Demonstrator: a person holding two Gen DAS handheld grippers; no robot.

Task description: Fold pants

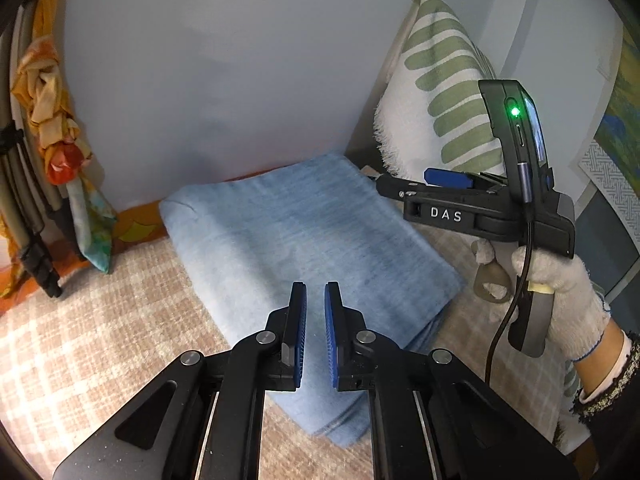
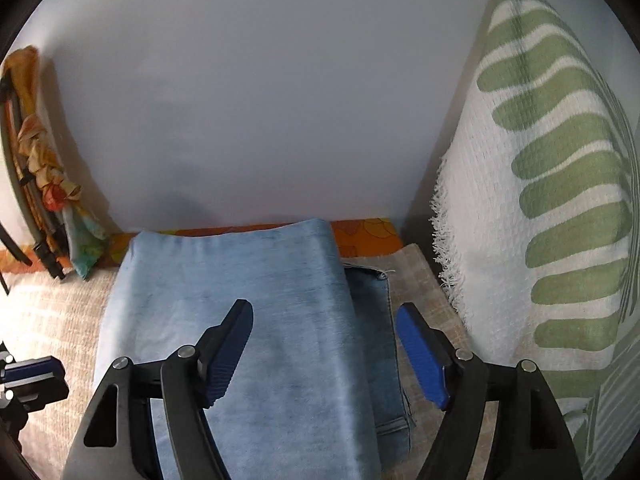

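Note:
The light blue denim pants (image 1: 296, 236) lie folded into a thick rectangle on the checked beige bedcover (image 1: 100, 340), reaching back to the wall. In the right wrist view the pants (image 2: 248, 320) show a darker lower layer sticking out on the right. My left gripper (image 1: 315, 300) hovers over the near part of the pants, its blue pads nearly together with a narrow gap, holding nothing. My right gripper (image 2: 324, 320) is wide open above the pants, empty. It also shows in the left wrist view (image 1: 444, 178), held by a gloved hand at the right.
A white pillow with green stripes (image 2: 540, 220) leans at the right, close to the pants. The pale blue wall (image 1: 220, 60) runs behind. A knotted orange scarf (image 1: 52, 120) and dark poles (image 1: 28, 216) stand at the left. An orange patterned sheet edge (image 2: 368, 236) lines the wall.

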